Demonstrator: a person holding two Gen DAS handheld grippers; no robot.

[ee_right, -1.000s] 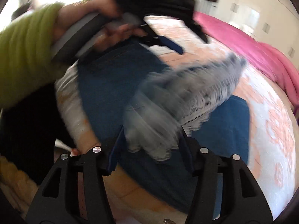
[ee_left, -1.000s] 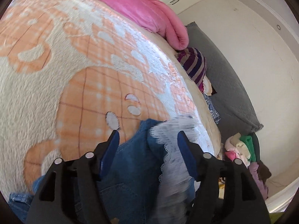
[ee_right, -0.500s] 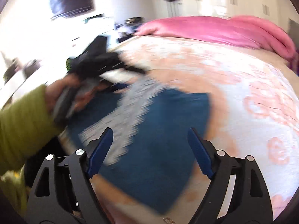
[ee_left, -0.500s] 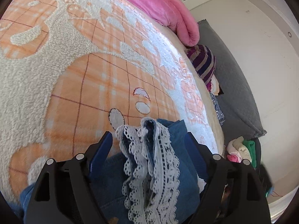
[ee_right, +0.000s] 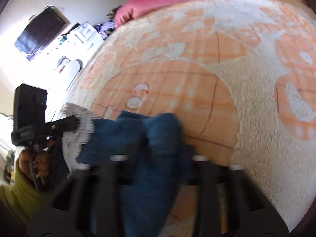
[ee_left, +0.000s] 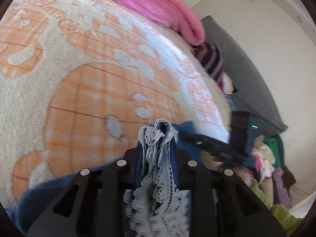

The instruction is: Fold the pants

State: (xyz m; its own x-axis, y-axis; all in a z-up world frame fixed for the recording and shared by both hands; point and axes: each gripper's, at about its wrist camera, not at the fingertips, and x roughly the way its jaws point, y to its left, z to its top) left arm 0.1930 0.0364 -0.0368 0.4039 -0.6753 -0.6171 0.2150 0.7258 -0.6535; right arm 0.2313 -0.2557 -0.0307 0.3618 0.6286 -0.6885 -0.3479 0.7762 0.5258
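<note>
Both jaws closing on pants [ee_left: 158, 169] (TV [ee_right: 40, 32] right view only).

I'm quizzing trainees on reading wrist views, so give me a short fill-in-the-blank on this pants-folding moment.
1. The left tool, closing, pinches the white ____ trim of the pants.
2. The right tool, closing, has ____ denim between its pads.
3. The pants lie on an orange-and-cream ____.
4. The rolled bedding at the far end is ____.

Missing: lace; blue; blanket; pink

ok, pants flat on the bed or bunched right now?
Bunched. The pants hump up in blue folds on the blanket, and their lace hem is gathered in the closing left tool.
</note>
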